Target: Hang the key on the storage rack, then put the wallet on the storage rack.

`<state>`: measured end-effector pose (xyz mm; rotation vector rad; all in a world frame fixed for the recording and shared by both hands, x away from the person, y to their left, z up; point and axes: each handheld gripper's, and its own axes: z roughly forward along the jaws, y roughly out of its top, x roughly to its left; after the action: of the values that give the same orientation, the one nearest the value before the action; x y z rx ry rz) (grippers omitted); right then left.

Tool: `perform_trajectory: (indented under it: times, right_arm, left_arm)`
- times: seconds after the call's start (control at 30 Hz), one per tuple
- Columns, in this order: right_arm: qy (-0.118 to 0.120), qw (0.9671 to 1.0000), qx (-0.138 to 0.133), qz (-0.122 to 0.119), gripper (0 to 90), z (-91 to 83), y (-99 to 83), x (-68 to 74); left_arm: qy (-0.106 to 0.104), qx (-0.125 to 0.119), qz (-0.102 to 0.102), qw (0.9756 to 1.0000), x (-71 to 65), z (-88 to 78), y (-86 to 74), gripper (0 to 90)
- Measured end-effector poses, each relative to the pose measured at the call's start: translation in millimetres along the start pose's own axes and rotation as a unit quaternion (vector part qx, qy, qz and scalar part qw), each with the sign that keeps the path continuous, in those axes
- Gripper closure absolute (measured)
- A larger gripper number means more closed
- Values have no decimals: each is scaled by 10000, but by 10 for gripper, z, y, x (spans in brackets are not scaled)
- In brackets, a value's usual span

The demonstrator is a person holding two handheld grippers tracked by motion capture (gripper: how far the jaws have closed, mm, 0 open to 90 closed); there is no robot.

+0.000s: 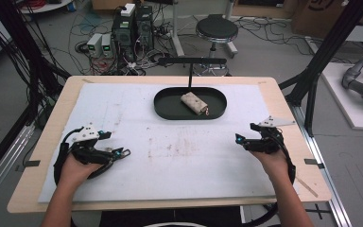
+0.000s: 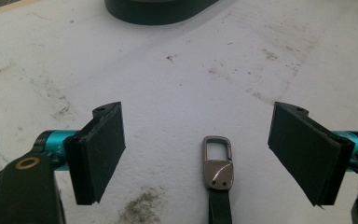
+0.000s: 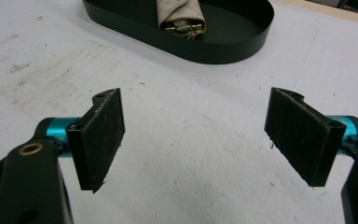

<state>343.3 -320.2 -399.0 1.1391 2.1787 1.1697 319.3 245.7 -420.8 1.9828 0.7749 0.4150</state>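
While both pairs of jaws stand wide apart and hold nothing, the work at hand seems split between two small things. Between the jaws of the left gripper [image 2: 196, 154] a clasp [image 2: 217, 162] lies flat on the surface [image 2: 177, 84]: a metal snap hook on the end of a dark strap, touching neither pad. It looks light and stiff at the metal, limp at the strap; the smooth plate could slip, so a hold across the narrow sides of the hook or on the strap just behind it is likely safest. The right gripper [image 3: 196, 140] hovers over bare surface, aimed at the tray [image 3: 242, 44] beyond. In it lies a pouch [image 3: 179, 11], a pale cloth roll with gold-coloured bits showing at its open end. It should be soft and light, giving under pressure; a grip across the middle of the roll would keep the contents from spilling. The tray's low rim stands in the way of a flat approach, so a reach from above suits better, minding the stand's post [image 1: 190, 75] and crossbar behind. Open room lies all round both grippers, and the surface's edges are well off.
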Motion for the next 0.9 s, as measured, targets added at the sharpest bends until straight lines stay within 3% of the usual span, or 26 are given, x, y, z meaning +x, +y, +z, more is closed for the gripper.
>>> perform_trajectory:
  times: [0.03,0.23,0.6,0.9]
  right_arm:
    - [-14,9999,-94,49,205,-9,-97,1]
    - [-47,9998,-143,102,205,39,-248,6]
    - [-176,9995,-178,175,193,46,-285,-30]
    - [-172,9995,-199,185,193,39,-287,-35]
  left_arm:
    - [8,-3,-1,10000,1,-1,-4,187]
    - [-32,-45,13,10000,4,20,5,187]
    - [-116,-155,-63,9998,19,2,7,187]
    - [-50,-39,21,10000,13,8,6,187]
